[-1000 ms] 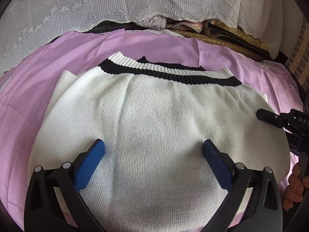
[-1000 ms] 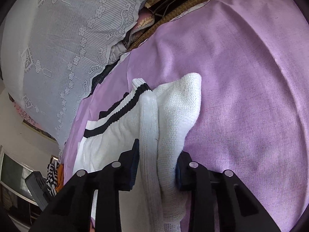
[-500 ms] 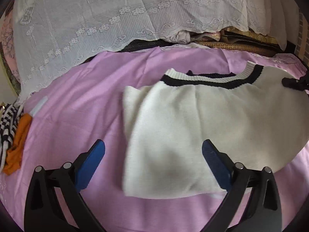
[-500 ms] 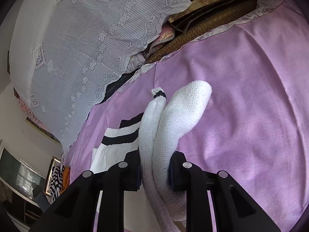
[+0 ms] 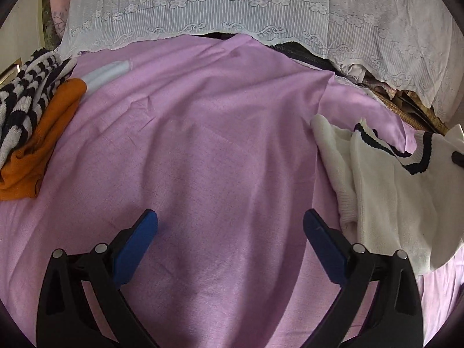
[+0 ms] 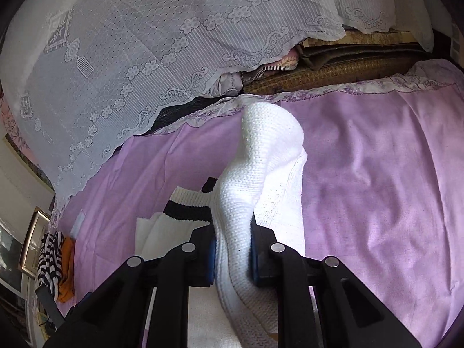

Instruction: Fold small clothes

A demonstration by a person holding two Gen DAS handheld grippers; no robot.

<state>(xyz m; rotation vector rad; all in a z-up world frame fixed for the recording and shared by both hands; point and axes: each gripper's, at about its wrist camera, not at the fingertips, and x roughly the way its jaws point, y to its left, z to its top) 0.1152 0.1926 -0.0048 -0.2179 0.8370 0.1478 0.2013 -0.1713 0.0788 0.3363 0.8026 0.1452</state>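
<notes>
Purple sheet (image 5: 220, 150): now filling most of the left wrist view, where a second ago the white sweater was covering it; it is lying spread over the bed.
Lace cloth (image 5: 261, 8): hanging along the far edge, behind the sheet, in both views as before.
White sweater (image 5: 388, 191): now sitting at the right edge of the left wrist view, partly lifted, its black-striped collar (image 5: 417, 162) turned up; earlier it was lying flat beneath the left gripper.
Striped and orange clothes (image 5: 37, 121): coming into view at the far left, heaped on the sheet.
Left gripper (image 5: 230, 232): fingers standing wide apart over bare sheet, nothing between them.
Right gripper (image 6: 232, 246): fingers closing tighter on a bunched fold of the sweater (image 6: 255, 179), which is rising higher between them than a second ago.
</notes>
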